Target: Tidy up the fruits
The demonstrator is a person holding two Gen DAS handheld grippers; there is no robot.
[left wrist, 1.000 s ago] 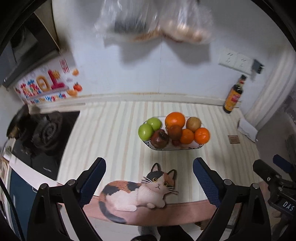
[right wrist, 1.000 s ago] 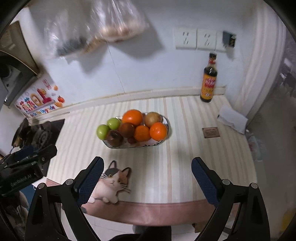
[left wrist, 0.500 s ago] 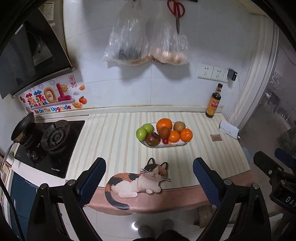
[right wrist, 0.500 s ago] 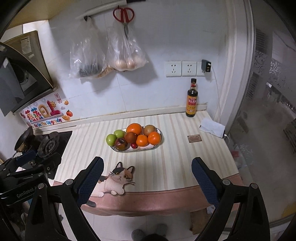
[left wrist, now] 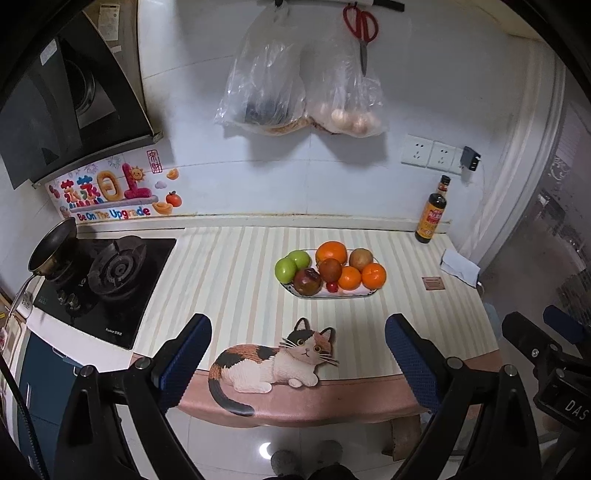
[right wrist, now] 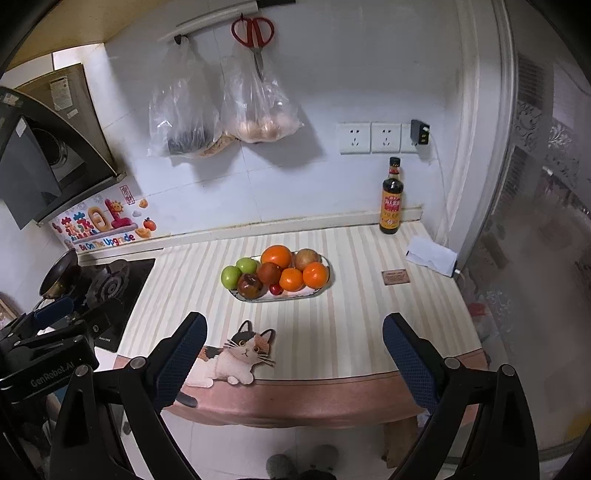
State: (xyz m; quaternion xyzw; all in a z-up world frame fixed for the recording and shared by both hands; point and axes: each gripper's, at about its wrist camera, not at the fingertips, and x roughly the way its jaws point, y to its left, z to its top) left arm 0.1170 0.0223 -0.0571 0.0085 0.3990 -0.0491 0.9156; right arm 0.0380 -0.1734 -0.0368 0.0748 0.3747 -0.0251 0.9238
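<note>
An oval white plate (left wrist: 354, 294) (right wrist: 314, 292) sits mid-counter, piled with fruit: two green apples (left wrist: 285, 269) (right wrist: 231, 277), a large orange (left wrist: 331, 252) (right wrist: 276, 256), two smaller oranges (left wrist: 373, 275) (right wrist: 315, 275), a kiwi (left wrist: 361, 259), dark red fruits (left wrist: 307, 281) (right wrist: 250, 285) and a small red one (left wrist: 332, 286). My left gripper (left wrist: 298, 354) is open and empty, held back off the counter's front edge. My right gripper (right wrist: 294, 350) is open and empty too, equally far back. Each gripper shows at the edge of the other's view.
A cat-shaped mat (left wrist: 275, 360) (right wrist: 236, 356) lies at the counter's front edge. A gas stove (left wrist: 107, 277) with a pan (left wrist: 51, 247) is at left. A sauce bottle (right wrist: 391, 199), a white packet (right wrist: 430, 255) and a brown card (right wrist: 395, 277) are at right. Bags and scissors (right wrist: 255, 33) hang on the wall.
Both grippers have pulled back and up from the counter, so the plate looks smaller and the wall and floor show. Jaws stay open.
</note>
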